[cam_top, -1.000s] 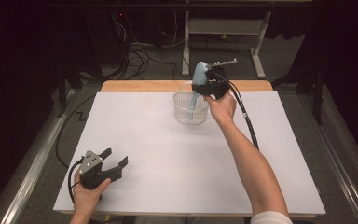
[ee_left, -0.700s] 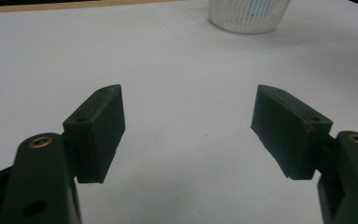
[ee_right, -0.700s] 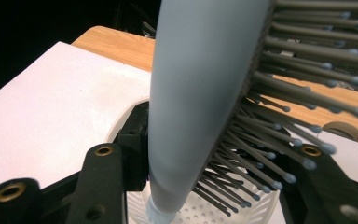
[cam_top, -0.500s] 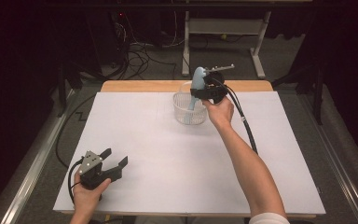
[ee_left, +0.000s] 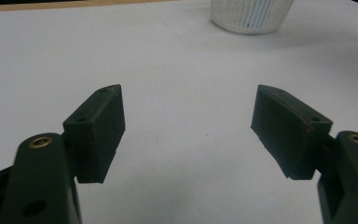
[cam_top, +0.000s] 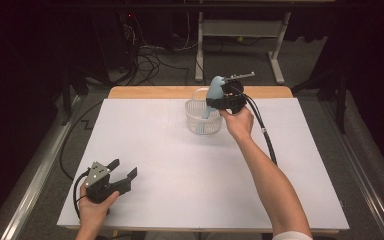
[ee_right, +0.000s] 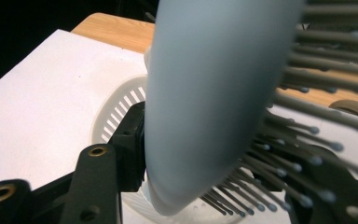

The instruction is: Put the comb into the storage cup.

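A light-blue hairbrush (cam_top: 214,90) stands nearly upright over a white ribbed basket (cam_top: 202,124), its handle end dipping inside the rim. My right gripper (cam_top: 216,103) is shut on the brush head; its jaws have just been opening a little, with the brush still between them. In the right gripper view the brush back (ee_right: 214,93) lies against one jaw, the bristles face the other, and the basket (ee_right: 116,112) sits below. My left gripper (cam_top: 123,173) rests open at the near left with nothing between its jaws (ee_left: 189,126); the basket (ee_left: 249,14) lies far ahead.
A white sheet (cam_top: 180,170) covers the table, with a wooden strip (cam_top: 145,92) along the far edge. The right gripper's black cable (cam_top: 265,135) trails over the sheet's right side. Floor cables and a metal desk frame (cam_top: 240,30) lie beyond the table.
The right hand has shifted slightly with the brush, bringing it a little lower over the basket. The left hand and gripper have stayed put.
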